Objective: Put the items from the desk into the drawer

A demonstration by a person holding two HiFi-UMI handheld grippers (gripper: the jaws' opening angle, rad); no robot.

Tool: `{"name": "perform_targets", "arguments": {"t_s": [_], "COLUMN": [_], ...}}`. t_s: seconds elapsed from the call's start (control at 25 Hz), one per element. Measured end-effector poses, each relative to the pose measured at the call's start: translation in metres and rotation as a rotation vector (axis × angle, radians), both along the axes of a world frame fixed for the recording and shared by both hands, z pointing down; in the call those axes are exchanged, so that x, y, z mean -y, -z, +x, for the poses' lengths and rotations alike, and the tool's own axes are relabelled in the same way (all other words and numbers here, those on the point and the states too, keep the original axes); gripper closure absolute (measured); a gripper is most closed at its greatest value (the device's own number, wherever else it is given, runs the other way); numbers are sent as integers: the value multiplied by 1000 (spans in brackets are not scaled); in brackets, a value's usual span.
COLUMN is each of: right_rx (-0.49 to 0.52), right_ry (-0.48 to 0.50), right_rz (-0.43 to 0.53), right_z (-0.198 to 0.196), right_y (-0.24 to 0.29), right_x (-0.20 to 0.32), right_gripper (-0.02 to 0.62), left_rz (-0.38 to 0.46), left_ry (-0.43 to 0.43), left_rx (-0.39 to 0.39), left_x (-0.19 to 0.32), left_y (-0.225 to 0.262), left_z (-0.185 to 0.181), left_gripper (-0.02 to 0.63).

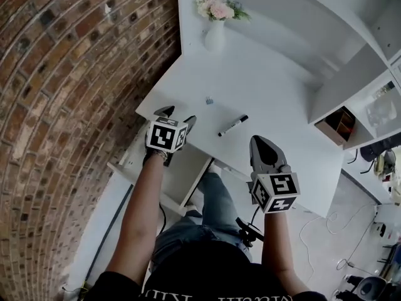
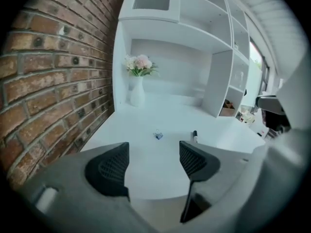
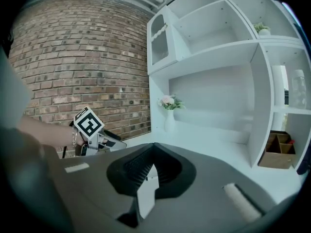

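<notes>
left tongs point(image 2: 153, 161): open, empty, at the table's point(image 1: 269, 86) front edge.
right tongs point(image 3: 150, 166): closed, nothing held.
items: binder clip point(image 2: 158, 135) and marker pen point(image 2: 195, 136) lie on the table ahead of your left tongs; drawer point(image 1: 182, 174) open below.
risk: a nudged pen may roll off the edge; the clip may skid.
room: brick wall point(image 1: 75, 74) close on your left; table bare up to the vase point(image 1: 215, 35).

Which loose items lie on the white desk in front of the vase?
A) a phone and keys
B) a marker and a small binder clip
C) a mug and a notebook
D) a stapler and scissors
B: the head view shows a black marker and a small binder clip lying apart on the desk, nearer the person than the vase.
</notes>
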State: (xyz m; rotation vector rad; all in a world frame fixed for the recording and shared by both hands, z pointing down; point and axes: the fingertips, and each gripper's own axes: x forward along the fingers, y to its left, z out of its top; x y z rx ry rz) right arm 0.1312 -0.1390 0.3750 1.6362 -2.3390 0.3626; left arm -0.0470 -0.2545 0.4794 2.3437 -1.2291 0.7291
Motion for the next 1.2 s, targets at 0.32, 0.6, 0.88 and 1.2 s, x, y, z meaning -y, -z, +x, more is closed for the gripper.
{"name": "perform_targets", "arguments": {"t_s": [0.32, 0.6, 0.88, 1.2], "right_rx": [32, 46, 46, 56], "right_ry": [-53, -68, -80, -86], "right_rz": [-47, -72, -110, -140], "right_z": [33, 44, 58, 63], "right_y": [-20, -42, -63, -65], "right_x": [18, 35, 41, 32], "right_gripper": [589, 589, 589, 589], "left_rz": [-1, 0, -78, -59], "left_ry": [-108, -216, -177, -191], "left_rx": [42, 76, 75, 41], "left_x": [41, 73, 97, 95], "left_y": [-20, -50, -82, -70], "left_z": [57, 94, 103, 110], "left_gripper": [275, 327, 367, 606]}}
